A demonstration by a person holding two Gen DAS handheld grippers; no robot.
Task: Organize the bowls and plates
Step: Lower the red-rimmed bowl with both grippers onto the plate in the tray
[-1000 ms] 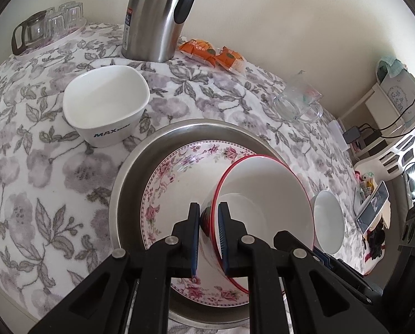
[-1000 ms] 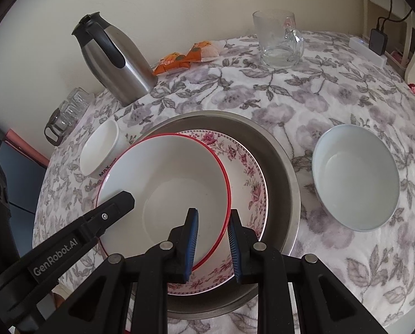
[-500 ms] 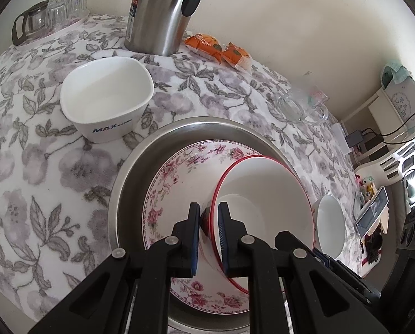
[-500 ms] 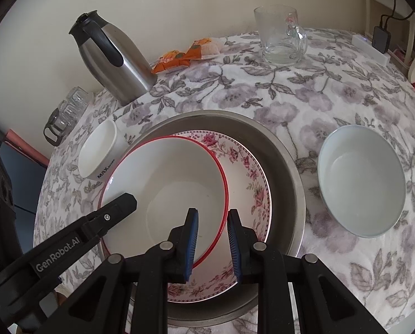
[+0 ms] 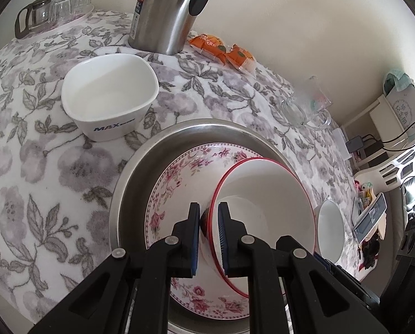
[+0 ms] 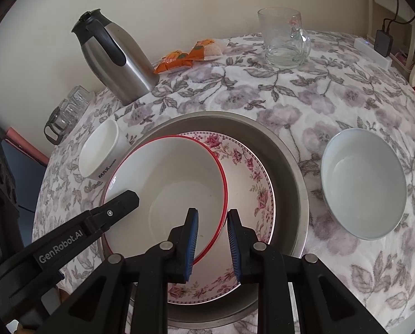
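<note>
Between the two blue pads of my left gripper point(image 5: 208, 224) stands the near rim of the red-rimmed bowl point(image 5: 263, 203), one pad outside the wall and one inside, both pressed on it, so I am grasping the bowl by its edge and it hangs tilted over the floral plate point(image 5: 176, 178). That plate lies flat under my fingers, inside the wide steel basin point(image 5: 132, 183) on the flowered tablecloth point(image 5: 40, 167). My right gripper point(image 6: 212, 224) is at the opposite side of the same bowl: its left pad sits over the bowl's inside and its right pad over the plate beyond the red edge, so the rim runs between them. A narrow gap shows around that rim, and I cannot tell whether those pads press on it. Ahead of my left fingers and to their left, well apart from the basin, stands the square white bowl point(image 5: 110, 94) printed MAX, with the steel flask point(image 5: 165, 11) behind it. To the right of my right fingers, outside the basin, sits the round white bowl point(image 6: 363, 183), with the glass mug point(image 6: 284, 39) farther off.
</note>
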